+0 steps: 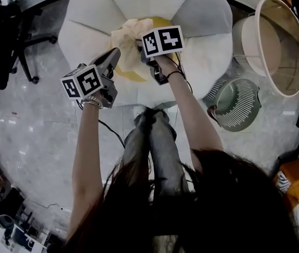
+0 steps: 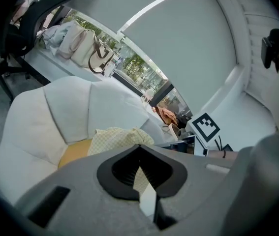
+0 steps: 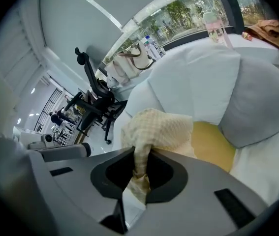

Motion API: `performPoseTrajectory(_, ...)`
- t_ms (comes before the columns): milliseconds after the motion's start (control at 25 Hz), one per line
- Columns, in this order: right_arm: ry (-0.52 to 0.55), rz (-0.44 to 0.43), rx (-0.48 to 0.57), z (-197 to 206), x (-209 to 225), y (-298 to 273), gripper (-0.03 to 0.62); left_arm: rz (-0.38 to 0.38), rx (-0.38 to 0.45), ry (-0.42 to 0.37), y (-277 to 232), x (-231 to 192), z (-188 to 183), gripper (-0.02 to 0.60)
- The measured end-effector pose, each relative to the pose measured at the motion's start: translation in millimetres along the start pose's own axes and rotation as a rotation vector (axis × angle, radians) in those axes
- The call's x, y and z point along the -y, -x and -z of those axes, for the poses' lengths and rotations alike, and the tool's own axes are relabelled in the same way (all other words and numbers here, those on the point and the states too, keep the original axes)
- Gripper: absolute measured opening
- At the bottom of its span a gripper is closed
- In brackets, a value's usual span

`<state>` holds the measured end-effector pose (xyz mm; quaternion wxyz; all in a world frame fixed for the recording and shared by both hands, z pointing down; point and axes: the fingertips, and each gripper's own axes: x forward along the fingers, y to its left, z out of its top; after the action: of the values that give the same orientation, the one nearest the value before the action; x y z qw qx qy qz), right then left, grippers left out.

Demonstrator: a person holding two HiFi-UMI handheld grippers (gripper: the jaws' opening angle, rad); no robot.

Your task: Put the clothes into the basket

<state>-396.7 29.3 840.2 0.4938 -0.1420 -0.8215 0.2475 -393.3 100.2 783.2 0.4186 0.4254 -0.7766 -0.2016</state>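
L gripper [image 2: 140,154]: jaws closed on a narrow fold of the cloth [image 2: 122,137], which is pale yellow with a fine check; the pinched strip shows betw. the dark pads. R gripper [image 3: 140,156]: jaws likewise clamped on a twisted strip of the same cloth, the rest bunched just past the tips. Cloth: held by both grippers over the yellow centre [image 3: 213,142] of a flower-shaped seat [image 1: 86,15] with white/grey petals; cannot tell whether its lower edge touches the seat. Head view only: both forearms [image 1: 86,146] reach fwd, L gripper sits lower-left of R, tips close together at the cloth. Pale basket [image 1: 282,46], mouth tipped toward camera, stands right of the seat. Green basket [image 1: 239,105], slatted, is near it and closer to the person. Both are well apart from the cloth, and neither shows in the gripper views. L gripper view adds: R gripper's marker cube [image 2: 205,127] at right, and cream bags [image 2: 82,45] on the window ledge. R gripper view adds: bottle [image 3: 213,19] and orange-brown garment [image 3: 266,28] on the ledge behind the seat, and an office chair [image 3: 97,95] left of the seat.
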Motion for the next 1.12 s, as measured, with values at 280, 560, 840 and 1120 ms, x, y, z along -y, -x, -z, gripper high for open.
performPoseTrajectory(280, -0.005, -0.010, 0.016, -10.3, -29.9, 35.6, 0.051, -0.019, 0.023, 0.010, 28.5, 26.7, -19.7, 0.011)
performPoseTrajectory(560, -0.006, -0.021, 0.047, -26.1, -57.8, 61.0, 0.051, -0.014, 0.057, 0.021, 53.4, 43.7, -38.2, 0.011)
performPoseTrajectory(840, 0.009, -0.022, 0.052, -38.2, -83.4, 82.8, 0.051, -0.002, 0.092, 0.039, 76.0, 59.3, -57.3, 0.011)
performPoseTrajectory(1120, 0.018, -0.013, 0.076, -52.0, -103.9, 107.1, 0.051, 0.024, 0.112, 0.027, 92.2, 79.7, -78.1, 0.011)
